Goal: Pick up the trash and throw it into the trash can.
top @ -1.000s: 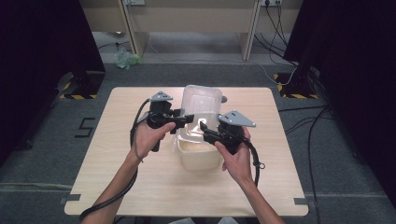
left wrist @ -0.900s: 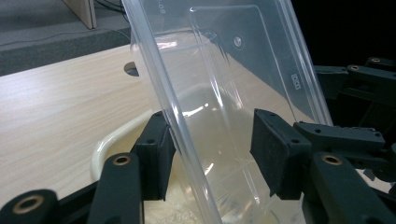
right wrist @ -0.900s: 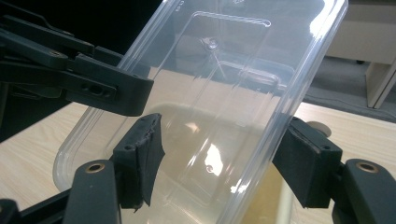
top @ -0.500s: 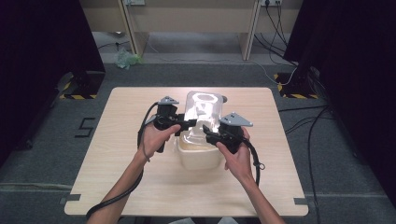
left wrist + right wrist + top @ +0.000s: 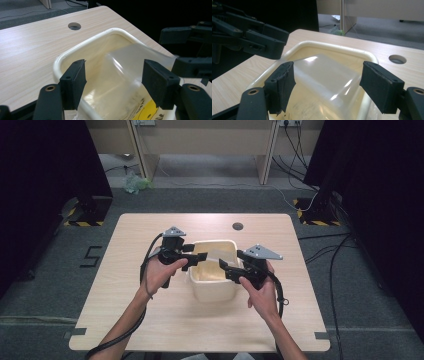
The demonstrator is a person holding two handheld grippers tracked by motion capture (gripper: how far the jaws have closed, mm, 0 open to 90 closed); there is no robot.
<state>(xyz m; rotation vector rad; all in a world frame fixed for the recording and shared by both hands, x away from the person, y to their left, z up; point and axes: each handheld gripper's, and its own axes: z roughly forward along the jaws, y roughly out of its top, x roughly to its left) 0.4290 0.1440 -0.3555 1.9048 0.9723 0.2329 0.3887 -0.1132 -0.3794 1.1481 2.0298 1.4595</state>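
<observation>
Plastic bag: clear, lies inside the cream bin, between both sets of jaws.
Cream bin: on the bench, below the jaws.
Left gripper: jaws apart, gripping nothing.
Right gripper: jaws apart, gripping nothing.

My jaws are matte black. The tub below them is cream, lined with a clear, glossy plastic bag showing a yellow patch with black print. The tabletop is pale wood grain.
</observation>
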